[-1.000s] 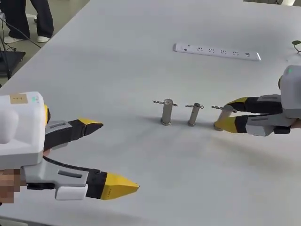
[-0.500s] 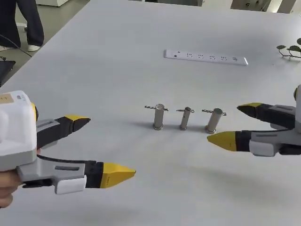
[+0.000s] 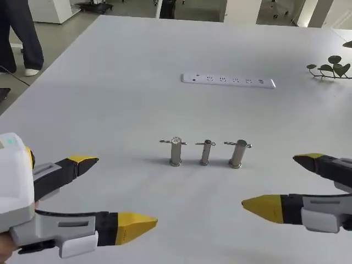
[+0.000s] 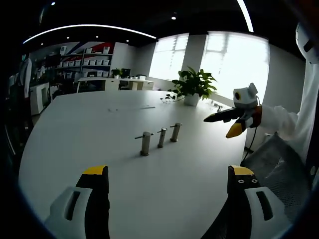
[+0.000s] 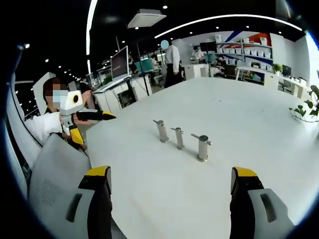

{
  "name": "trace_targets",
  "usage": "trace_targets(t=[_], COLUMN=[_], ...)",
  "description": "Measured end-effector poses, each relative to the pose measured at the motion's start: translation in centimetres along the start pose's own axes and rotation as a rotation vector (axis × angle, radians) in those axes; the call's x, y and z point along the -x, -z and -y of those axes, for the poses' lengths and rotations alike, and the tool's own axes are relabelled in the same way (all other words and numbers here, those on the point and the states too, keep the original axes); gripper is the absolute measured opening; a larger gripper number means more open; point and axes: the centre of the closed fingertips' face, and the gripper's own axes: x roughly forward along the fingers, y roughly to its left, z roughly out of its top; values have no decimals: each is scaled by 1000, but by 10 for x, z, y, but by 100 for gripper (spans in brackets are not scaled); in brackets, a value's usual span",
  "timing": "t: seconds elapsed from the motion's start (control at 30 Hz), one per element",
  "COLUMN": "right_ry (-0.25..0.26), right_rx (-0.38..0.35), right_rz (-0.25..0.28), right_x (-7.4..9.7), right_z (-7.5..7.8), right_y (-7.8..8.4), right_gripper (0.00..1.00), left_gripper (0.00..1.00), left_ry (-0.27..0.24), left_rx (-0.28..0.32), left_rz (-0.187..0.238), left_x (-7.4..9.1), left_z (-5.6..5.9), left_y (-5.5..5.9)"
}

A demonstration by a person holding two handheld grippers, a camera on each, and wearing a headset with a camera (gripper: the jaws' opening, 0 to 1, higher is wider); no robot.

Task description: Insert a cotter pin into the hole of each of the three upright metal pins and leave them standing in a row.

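Three upright metal pins stand in a row at the table's middle: left pin point(image 3: 176, 151), middle pin point(image 3: 206, 152), right pin point(image 3: 238, 153). A cotter pin crosses the top of each. My left gripper point(image 3: 118, 192) is open at the near left, well short of the row, with nothing between its yellow tips. My right gripper point(image 3: 286, 184) is open at the near right, apart from the right pin. The row also appears in the left gripper view point(image 4: 160, 138) and in the right gripper view point(image 5: 179, 138).
A white power strip point(image 3: 228, 81) lies farther back on the grey table point(image 3: 110, 99). A small plant sprig point(image 3: 330, 65) rests at the far right. A person's legs point(image 3: 22, 33) stand beyond the table's left edge.
My right gripper has let go of the right pin, opened and drawn back toward me. The left gripper stayed open. The head camera tilted, shifting the whole scene down.
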Motion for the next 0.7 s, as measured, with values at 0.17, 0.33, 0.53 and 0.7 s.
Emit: trace_targets(t=[0.17, 0.33, 0.53, 0.7], right_ry=[17, 31, 29, 38], right_rx=[-54, -89, -96, -100], right_rz=[3, 0, -21, -35], right_x=[11, 18, 21, 24], right_z=[-3, -6, -13, -17], right_y=[5, 10, 14, 16], right_gripper=[98, 98, 98, 98], left_gripper=[99, 99, 99, 99], left_ry=[-7, -69, -87, -111], left_rx=[12, -19, 1, 17], left_rz=[-16, -46, -52, -68], left_x=[0, 1, 7, 12], left_z=[9, 11, 17, 17], left_y=[1, 5, 7, 12])
